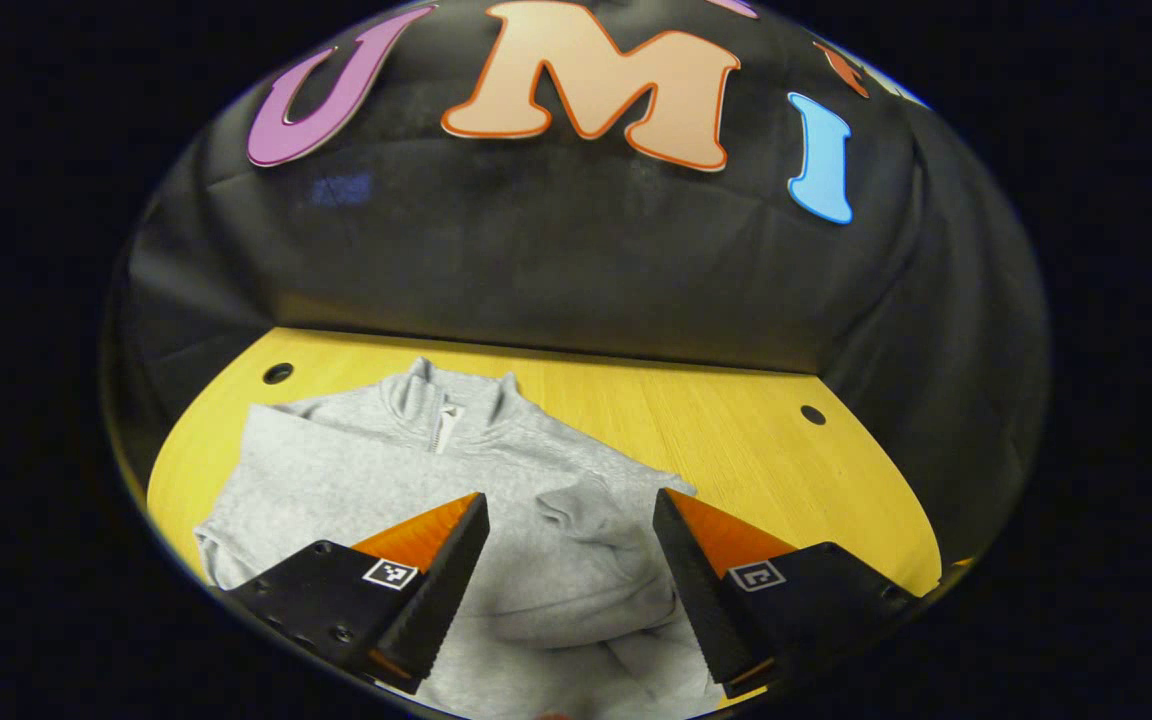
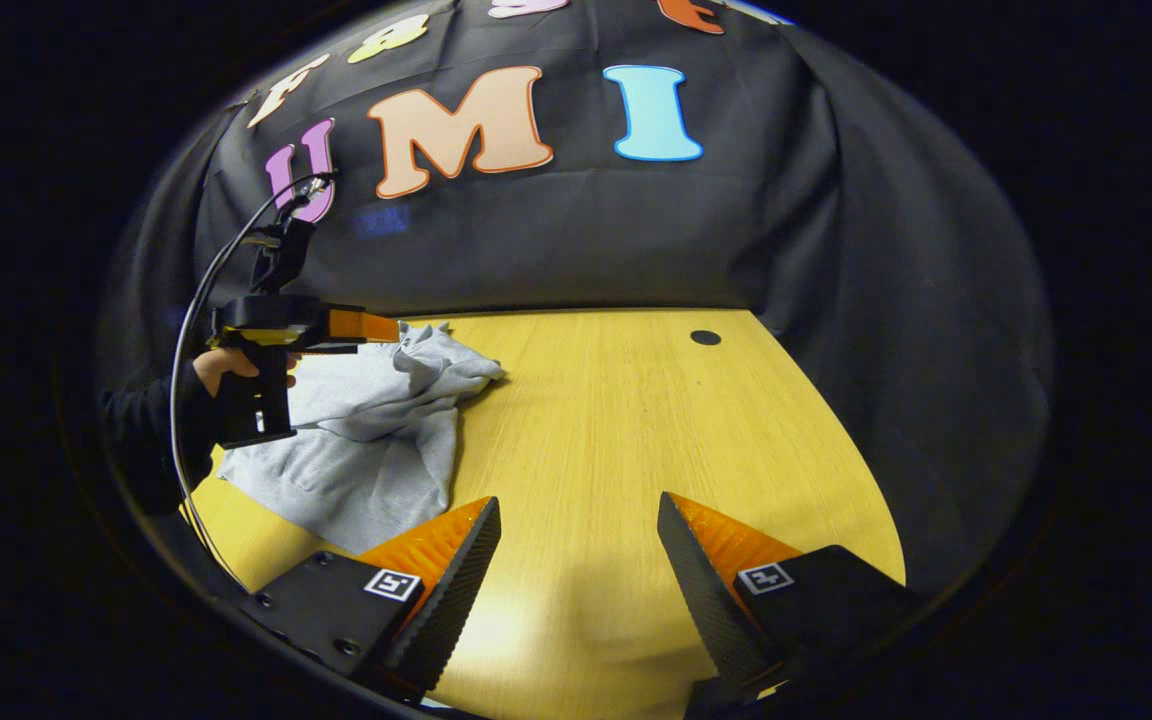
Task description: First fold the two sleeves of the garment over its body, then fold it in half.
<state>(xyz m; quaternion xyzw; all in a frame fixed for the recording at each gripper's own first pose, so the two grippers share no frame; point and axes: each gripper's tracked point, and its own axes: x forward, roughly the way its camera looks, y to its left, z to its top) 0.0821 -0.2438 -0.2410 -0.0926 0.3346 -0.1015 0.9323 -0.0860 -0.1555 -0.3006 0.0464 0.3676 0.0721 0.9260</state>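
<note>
A grey zip-collared garment (image 1: 456, 480) lies on the yellow wooden table (image 1: 736, 430), collar pointing away from the left gripper (image 1: 569, 560), whose fingers stand wide apart and grip nothing — the cloth lies below and between them. In the left gripper view, one sleeve (image 1: 586, 520) is bunched in loose folds between the two fingertips, nearer the right-hand one, and appears already drawn across the body rather than laid flat on it.

In the right gripper view, the right gripper (image 2: 576, 570) has its fingers just as wide apart over bare table, the garment (image 2: 366, 430) well off beyond its left fingertip. Farther off in that view, a sleeved hand (image 2: 221, 375) holds the left gripper (image 2: 336, 328) above the cloth, touching nothing that can be made out.

The step in hand looks to be the sleeve folds, judged unfinished — the crumpled sleeve would need smoothing before any halving. Doing it well likely means pinching the cuff alone rather than a handful of layers, lifting just enough to clear the body, and laying it straight across so no ridge is trapped under the later fold. The right gripper would have to come over to the garment's far side to take the other sleeve, which cannot be clearly picked out here.
</note>
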